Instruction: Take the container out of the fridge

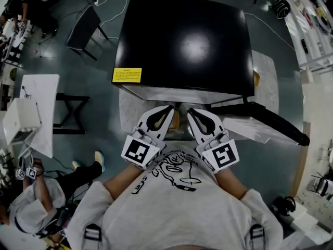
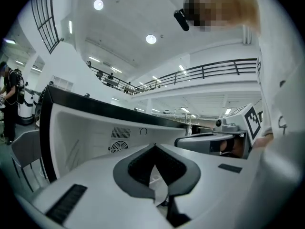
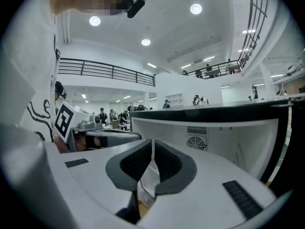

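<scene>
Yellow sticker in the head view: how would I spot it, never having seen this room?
Find the big black-topped fridge at the picture's centre. The yellow sticker lies at its near left corner, the only bright colour on that dark top.

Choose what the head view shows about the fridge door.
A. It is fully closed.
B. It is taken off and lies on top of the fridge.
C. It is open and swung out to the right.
C: the door stands swung out at the right of the fridge, with its white inner side showing.
</scene>
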Tool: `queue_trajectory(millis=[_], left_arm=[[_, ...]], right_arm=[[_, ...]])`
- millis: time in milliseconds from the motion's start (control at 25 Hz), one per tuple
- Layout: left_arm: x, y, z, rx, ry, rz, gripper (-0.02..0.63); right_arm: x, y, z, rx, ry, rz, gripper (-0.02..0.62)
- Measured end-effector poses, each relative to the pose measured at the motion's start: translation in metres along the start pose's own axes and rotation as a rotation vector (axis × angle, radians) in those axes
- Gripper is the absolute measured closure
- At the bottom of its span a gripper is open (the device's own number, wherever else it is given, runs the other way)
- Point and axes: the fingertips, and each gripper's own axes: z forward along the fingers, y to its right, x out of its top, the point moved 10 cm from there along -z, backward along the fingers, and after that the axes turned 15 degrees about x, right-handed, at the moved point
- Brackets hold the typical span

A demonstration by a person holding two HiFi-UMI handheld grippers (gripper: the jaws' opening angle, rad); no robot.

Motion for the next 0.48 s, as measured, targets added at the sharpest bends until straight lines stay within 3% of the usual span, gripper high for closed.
queue_trajectory(millis=[360, 480], left_arm=[[0.019, 0.007, -0.002, -0.004, 0.053, -0.016, 0.592], [0.021, 0.007, -0.002, -0.002, 0.06, -0.011, 0.592]], right_arm=[[0.022, -0.005, -0.002, -0.007, 0.059, -0.044, 0.555], [0.02, -0.007, -0.004, 0.008, 0.016, -0.032, 0.555]])
